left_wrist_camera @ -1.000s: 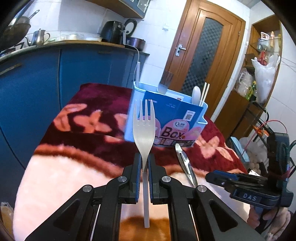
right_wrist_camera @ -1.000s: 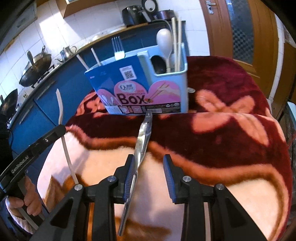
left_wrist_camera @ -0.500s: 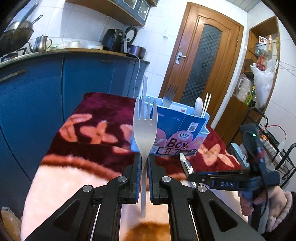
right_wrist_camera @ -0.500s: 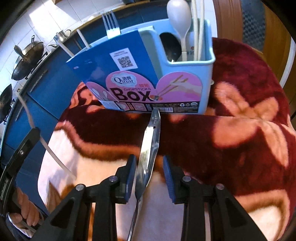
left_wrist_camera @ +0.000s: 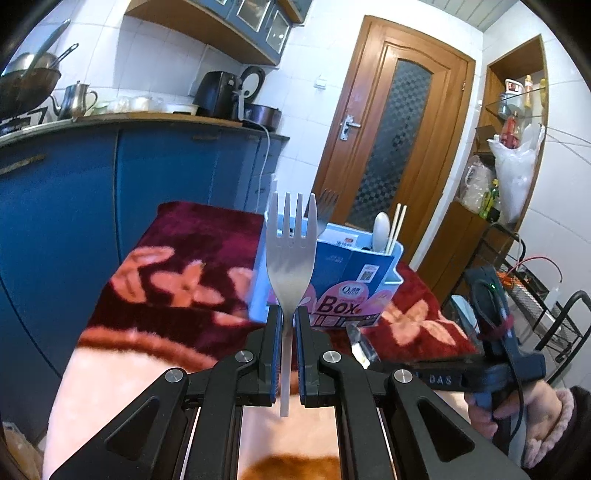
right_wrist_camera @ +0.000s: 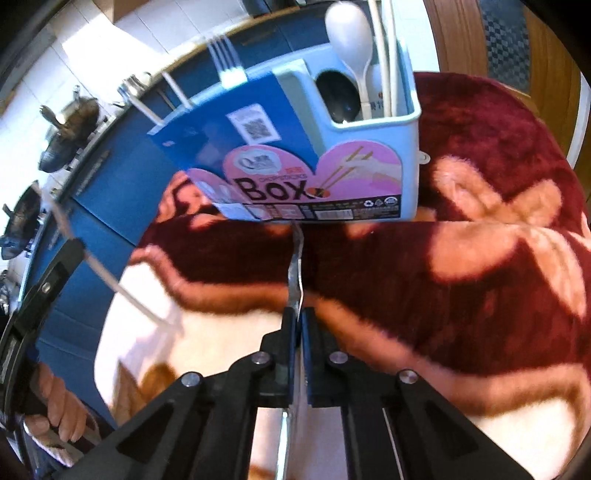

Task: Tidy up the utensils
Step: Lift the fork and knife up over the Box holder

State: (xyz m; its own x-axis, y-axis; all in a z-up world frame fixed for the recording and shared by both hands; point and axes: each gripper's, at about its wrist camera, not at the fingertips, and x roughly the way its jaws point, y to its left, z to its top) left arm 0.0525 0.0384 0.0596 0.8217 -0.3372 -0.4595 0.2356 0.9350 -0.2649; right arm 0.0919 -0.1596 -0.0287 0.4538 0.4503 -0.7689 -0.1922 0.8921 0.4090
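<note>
Utensils are being sorted around the blue box [left_wrist_camera: 354, 280], which is standing on the blanket-covered surface [right_wrist_camera: 480, 280]. Left of the box, the left claw [left_wrist_camera: 289, 332] is gripping a pale fork [left_wrist_camera: 290, 254] upright by its neck. In front of the box, the right claw [right_wrist_camera: 298, 325] is clenching on a metal utensil [right_wrist_camera: 295, 273] lying on the surface. Inside the box a white spoon [right_wrist_camera: 351, 33] and chopsticks [right_wrist_camera: 388, 55] are standing.
</note>
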